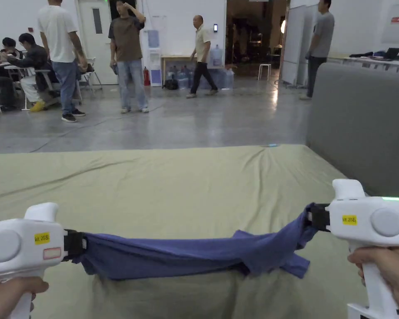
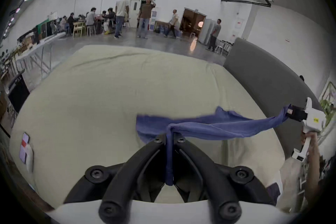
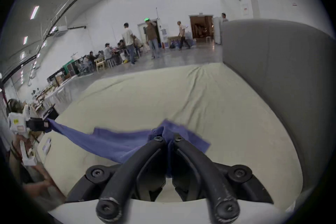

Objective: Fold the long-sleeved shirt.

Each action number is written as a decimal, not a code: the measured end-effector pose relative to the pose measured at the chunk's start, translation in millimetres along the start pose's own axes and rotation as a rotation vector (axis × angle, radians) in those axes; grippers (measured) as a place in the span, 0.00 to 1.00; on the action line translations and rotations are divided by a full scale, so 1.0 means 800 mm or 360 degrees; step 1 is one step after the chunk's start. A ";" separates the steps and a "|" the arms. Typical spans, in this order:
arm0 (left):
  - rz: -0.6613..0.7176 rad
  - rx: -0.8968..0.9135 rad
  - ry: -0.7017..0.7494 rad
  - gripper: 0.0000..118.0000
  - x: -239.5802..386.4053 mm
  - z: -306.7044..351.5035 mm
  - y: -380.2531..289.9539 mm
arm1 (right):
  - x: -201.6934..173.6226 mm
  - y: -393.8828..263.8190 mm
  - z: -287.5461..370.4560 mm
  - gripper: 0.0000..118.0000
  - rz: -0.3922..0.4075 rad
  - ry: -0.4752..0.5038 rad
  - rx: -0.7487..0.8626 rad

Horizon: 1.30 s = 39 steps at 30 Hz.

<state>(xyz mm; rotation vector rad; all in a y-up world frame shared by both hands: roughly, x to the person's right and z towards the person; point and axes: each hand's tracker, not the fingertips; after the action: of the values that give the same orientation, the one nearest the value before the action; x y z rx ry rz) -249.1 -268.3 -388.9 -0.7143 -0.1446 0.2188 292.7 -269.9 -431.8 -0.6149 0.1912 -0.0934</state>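
Shirt [image 1: 186,255]: blue, bunched into a band strung between the two tools above the green sheet [image 1: 173,182]; sleeves and collar cannot be made out.
Left gripper [image 2: 169,138]: jaws closed on one shirt end, pointing toward its partner; holding hand cut off at the head view's edge.
Right gripper [image 3: 168,138]: jaws closed on the opposite end, held slightly higher.
Left gripper view: phone [image 2: 24,148] lying on the sheet to that tool's left.
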 end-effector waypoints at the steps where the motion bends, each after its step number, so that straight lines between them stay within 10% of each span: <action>1: -0.0038 -0.0050 0.0003 0.00 -0.001 0.005 -0.022 | 0.002 -0.024 0.007 0.00 0.0020 -0.0008 -0.0046; 19: -0.0253 -0.0700 0.0141 0.00 -0.014 0.024 -0.263 | -0.004 -0.272 0.030 0.02 0.0540 -0.0021 -0.1002; 21: -0.0177 -0.0660 0.0066 0.23 -0.011 0.035 -0.259 | -0.002 -0.260 0.038 0.34 0.0483 -0.0058 -0.0889; 22: -0.0165 -0.0647 0.0057 0.68 -0.012 0.038 -0.254 | -0.002 -0.255 0.043 0.76 0.0459 -0.0071 -0.0864; 24: -0.0189 -0.0622 0.0039 1.00 -0.005 0.051 -0.244 | 0.001 -0.238 0.055 0.94 0.0438 -0.0091 -0.0788; 28: -0.0174 -0.0456 0.0049 0.89 0.008 0.071 -0.203 | 0.008 -0.192 0.075 0.80 0.0268 -0.0139 -0.0581; 30: -0.0164 -0.0349 0.0051 0.15 0.013 0.072 -0.180 | 0.011 -0.169 0.074 0.18 0.0160 -0.0162 -0.0516; 31: -0.0178 -0.0315 0.0058 0.00 0.015 0.069 -0.171 | 0.012 -0.162 0.071 0.00 0.0128 -0.0151 -0.0489; 39: -0.0139 -0.0302 0.0088 0.00 0.001 -0.026 -0.106 | 0.027 -0.141 0.019 0.00 0.0080 -0.0138 -0.0519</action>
<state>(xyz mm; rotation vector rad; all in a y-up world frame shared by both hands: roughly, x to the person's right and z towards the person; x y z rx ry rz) -231.3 -343.7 -348.2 -0.8997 -0.1446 0.1020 313.5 -356.1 -357.4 -0.9365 0.1383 0.0137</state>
